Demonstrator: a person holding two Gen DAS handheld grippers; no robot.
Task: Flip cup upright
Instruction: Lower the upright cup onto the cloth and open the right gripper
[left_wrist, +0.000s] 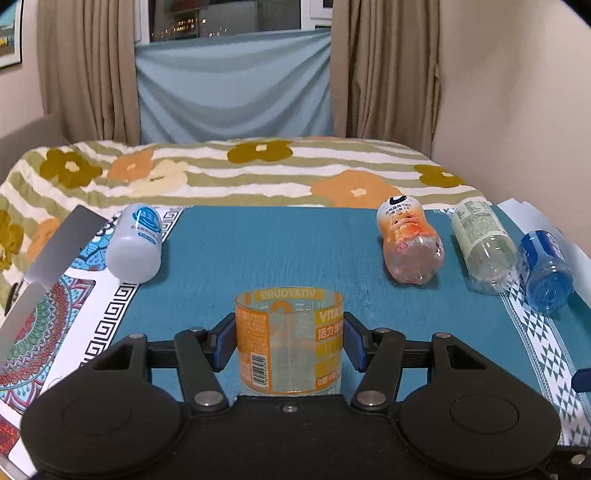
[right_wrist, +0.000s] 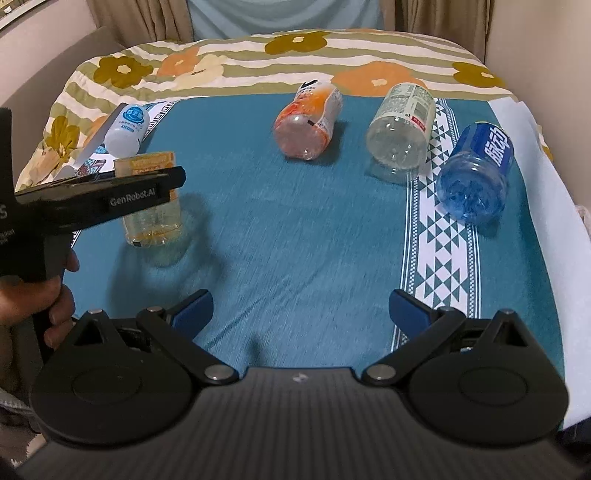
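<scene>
Yellow cup (left_wrist: 290, 341) upright, mouth up, base near or on the teal cloth (left_wrist: 280, 251); contact unclear. Clamped at mid-wall by left gripper (left_wrist: 290, 341), pads (left_wrist: 226, 341) flush on both sides. Set base flat first, then release evenly, back straight out; light plastic, likely tips if dragged. Right gripper (right_wrist: 300, 314) wide open, holding nothing. Orange bottle (left_wrist: 410, 243) lying well apart.
</scene>
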